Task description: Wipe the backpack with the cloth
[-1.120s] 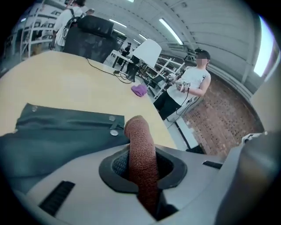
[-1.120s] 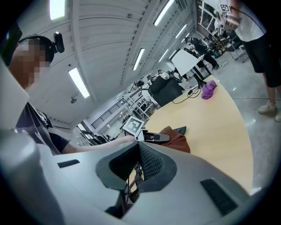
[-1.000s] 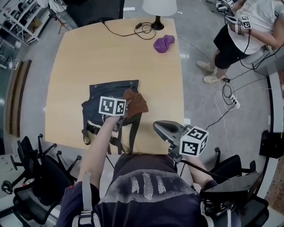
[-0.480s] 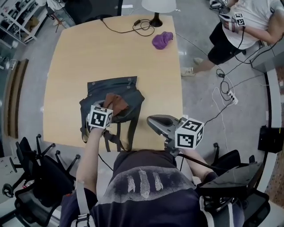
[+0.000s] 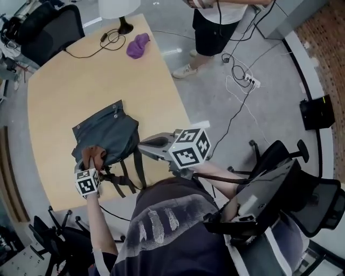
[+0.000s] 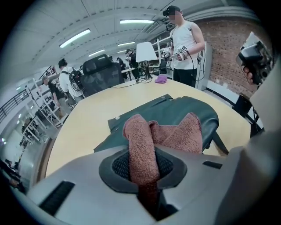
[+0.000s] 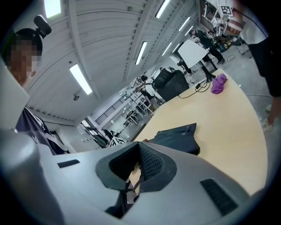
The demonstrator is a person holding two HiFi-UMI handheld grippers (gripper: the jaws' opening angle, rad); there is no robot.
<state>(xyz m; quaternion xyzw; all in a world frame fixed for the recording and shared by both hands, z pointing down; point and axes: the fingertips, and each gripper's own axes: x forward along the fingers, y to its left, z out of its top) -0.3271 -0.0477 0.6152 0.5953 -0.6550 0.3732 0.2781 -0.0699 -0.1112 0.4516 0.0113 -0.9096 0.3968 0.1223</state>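
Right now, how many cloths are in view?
2. A brown cloth, clamped in the left gripper, lies on the backpack. A purple cloth lies at the table's far end by the lamp. The backpack could hide others.

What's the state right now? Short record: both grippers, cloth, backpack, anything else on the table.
left gripper: shut on the cloth
cloth: reddish-brown, bunched, lying on the backpack
right gripper: shut, nothing held, beside the backpack near the table edge
backpack: dark green, lying flat on the table, straps toward the person
other: purple rag and lamp at the far end
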